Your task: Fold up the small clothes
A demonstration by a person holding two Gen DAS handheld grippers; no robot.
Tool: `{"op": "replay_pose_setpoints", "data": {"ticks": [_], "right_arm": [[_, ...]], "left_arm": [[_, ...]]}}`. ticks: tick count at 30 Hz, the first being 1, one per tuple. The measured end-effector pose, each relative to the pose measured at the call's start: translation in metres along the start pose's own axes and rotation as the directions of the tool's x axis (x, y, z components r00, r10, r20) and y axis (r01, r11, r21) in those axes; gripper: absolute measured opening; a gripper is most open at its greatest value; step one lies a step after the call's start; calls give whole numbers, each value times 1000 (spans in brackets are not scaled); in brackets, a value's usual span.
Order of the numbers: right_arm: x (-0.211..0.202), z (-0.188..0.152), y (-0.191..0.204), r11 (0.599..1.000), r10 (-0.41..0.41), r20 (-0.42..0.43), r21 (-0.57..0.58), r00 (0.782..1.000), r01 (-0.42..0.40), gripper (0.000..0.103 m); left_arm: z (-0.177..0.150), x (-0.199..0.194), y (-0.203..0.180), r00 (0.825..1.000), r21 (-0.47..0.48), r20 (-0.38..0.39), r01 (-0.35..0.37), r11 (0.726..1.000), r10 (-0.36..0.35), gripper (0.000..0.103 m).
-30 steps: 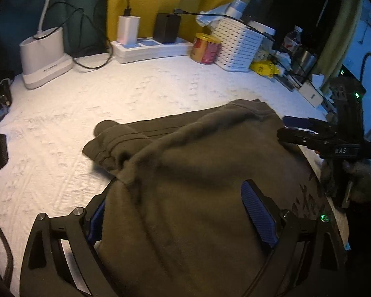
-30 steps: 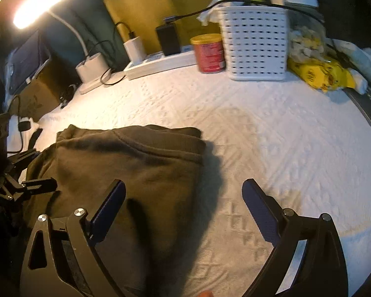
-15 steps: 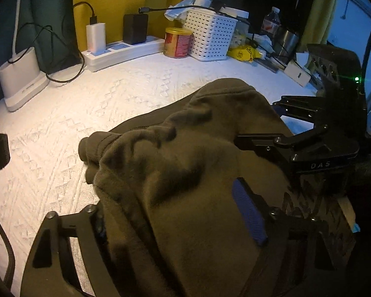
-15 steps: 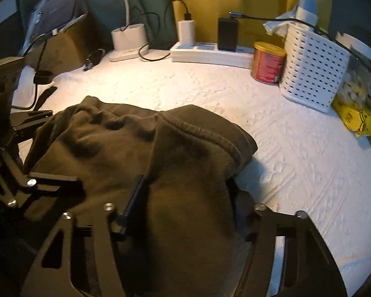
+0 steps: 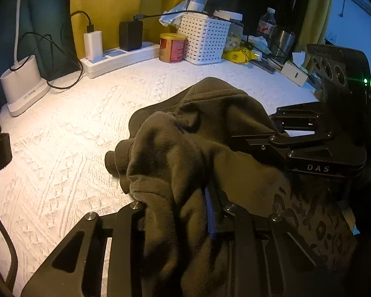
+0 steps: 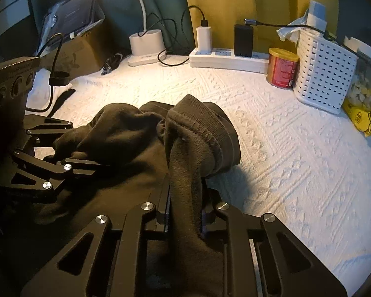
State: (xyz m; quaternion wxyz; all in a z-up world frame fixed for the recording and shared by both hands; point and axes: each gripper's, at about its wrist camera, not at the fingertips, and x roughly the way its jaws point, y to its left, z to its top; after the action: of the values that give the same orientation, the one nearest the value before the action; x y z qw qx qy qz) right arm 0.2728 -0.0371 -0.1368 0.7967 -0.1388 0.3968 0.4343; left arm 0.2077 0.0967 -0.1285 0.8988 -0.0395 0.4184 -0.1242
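Note:
A dark olive fleece garment lies bunched on the white textured cover. My left gripper is shut on a fold of its near edge and holds it raised. My right gripper is shut on another fold of the garment, beside the ribbed cuff. The right gripper also shows at the right of the left wrist view, the left one at the left of the right wrist view. The two stand close together, with the cloth gathered between them.
At the back stand a white power strip with chargers, a lamp base, a red tin and a white perforated basket. A yellow packet lies at the right. A cardboard box stands far left.
Both grippers went from open to shut on the garment's near edge. The cloth, flat a second ago, is now lifted and bunched up, and the grippers have come closer together.

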Motion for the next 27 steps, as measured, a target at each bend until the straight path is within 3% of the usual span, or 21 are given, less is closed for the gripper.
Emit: {"op": "replay_pose_setpoints", "data": {"ticks": [13,21,27], "right_arm": [[-48,-4,13,1000,2,102,17,995,-4,19],[-82,-6,23,1000,-14,165,8,986,13,19],[-110,-7,38,999,-32,218,-10,975,35,18]], "left_arm": [[-2,-34,-18,994,-4,108,5,1000,-5,26],[-3,-62,-45,981,87,183,-74,993,57,26],[-6,-81,-49,968,71,242,-92,993,72,26]]}}
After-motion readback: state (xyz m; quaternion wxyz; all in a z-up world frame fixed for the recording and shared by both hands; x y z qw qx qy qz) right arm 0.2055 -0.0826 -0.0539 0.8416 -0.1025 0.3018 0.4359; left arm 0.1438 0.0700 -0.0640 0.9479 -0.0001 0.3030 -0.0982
